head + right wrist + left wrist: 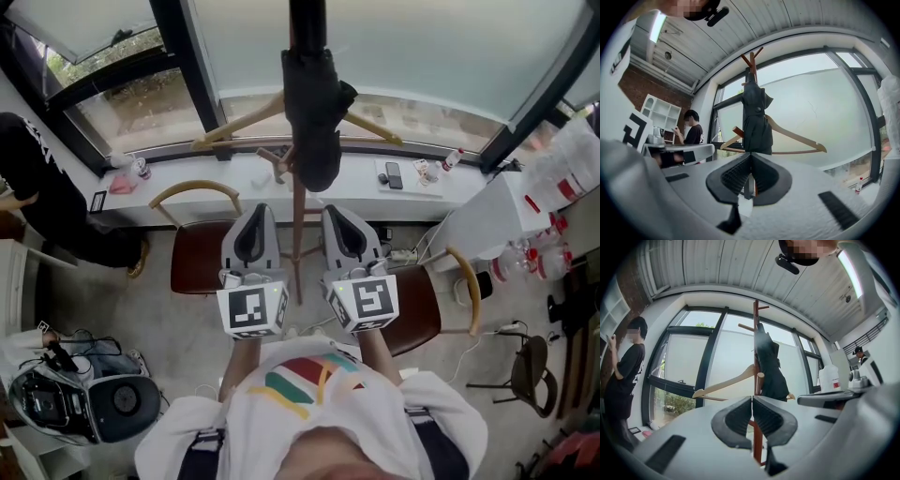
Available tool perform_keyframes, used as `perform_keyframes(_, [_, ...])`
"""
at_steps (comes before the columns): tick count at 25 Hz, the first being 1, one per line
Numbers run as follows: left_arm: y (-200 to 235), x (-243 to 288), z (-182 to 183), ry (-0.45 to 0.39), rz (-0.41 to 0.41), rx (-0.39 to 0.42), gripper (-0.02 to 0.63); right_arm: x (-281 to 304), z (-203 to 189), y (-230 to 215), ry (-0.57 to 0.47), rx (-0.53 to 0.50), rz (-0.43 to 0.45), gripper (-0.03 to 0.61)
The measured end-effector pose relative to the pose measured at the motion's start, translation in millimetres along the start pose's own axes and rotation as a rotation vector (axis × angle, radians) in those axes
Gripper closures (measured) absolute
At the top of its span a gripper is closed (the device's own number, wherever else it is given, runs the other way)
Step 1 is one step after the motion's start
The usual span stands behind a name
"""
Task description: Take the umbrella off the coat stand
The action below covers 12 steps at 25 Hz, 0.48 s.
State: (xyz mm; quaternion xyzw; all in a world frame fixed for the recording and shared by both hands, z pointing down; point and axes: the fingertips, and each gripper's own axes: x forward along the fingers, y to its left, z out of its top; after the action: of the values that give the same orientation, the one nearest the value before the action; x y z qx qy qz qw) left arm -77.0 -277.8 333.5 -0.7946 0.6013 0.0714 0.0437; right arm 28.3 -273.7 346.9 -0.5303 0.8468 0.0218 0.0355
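Two grey tongs side by side low in the head view, left tongs (256, 217) and right tongs (343, 217), one on either side of the pole of the reddish-brown wooden coat stand (298, 239). Both fully closed, pads pressed together, nothing held between them: plain in the left gripper view for the left tongs (752, 401) and in the right gripper view for the right tongs (751, 158). Marker cubes at six o'clock of each pair.

Dark folded fabric umbrella (314, 108) on the stand at twelve o'clock from the tongs, hanging along the pole, apart from both pairs, untouched. In the left gripper view, umbrella (769, 366) at one o'clock of the closed tips, against the coat stand (756, 317). In the right gripper view, umbrella (756, 117) straight at twelve o'clock, below the forked pegs of the coat stand (751, 61).

Pale wooden clothes hanger (234, 124) also on the stand beside the umbrella, arms spread toward nine and three o'clock; same clothes hanger (724, 386) at ten o'clock of the left tips, and at two o'clock of the right tips (797, 137).

Long white window-side worktop (234, 183) beyond the stand, dark phone (394, 175) lying on it at two o'clock. Curved-backed, brown-seated chair (195, 255) at nine o'clock of the left tongs; second such chair (424, 314) at three o'clock of the right tongs. Person in black (37, 187) at nine o'clock by the window.
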Motion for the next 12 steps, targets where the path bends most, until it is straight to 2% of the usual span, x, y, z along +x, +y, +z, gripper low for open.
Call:
perform_keyframes(4, [5.4, -4.3, 2.5, -0.006, 0.016, 0.005, 0.606, 1.8, 12.5, -2.4, -0.03, 0.001, 0.002, 0.578])
perform_keyframes(7, [9.9, -7.4, 3.6, -0.006, 0.03, 0.005, 0.606, 7.6, 43.4, -4.2, -0.099, -0.03, 0.013, 0.578])
perform_keyframes(10, [13.8, -10.5, 4.9, -0.006, 0.042, 0.001, 0.606, 16.4, 74.4, -6.0, -0.155, -0.015, 0.053, 0.575])
perform_keyframes(11, [15.0, -11.9, 5.1, -0.007, 0.045, 0.0, 0.606, 19.3, 82.9, -7.1, -0.166, -0.005, 0.064, 0.567])
perform_keyframes(12, [15.9, -13.3, 4.9, -0.008, 0.048, -0.001, 0.606, 22.1, 90.3, -8.2, -0.173, 0.001, 0.074, 0.524])
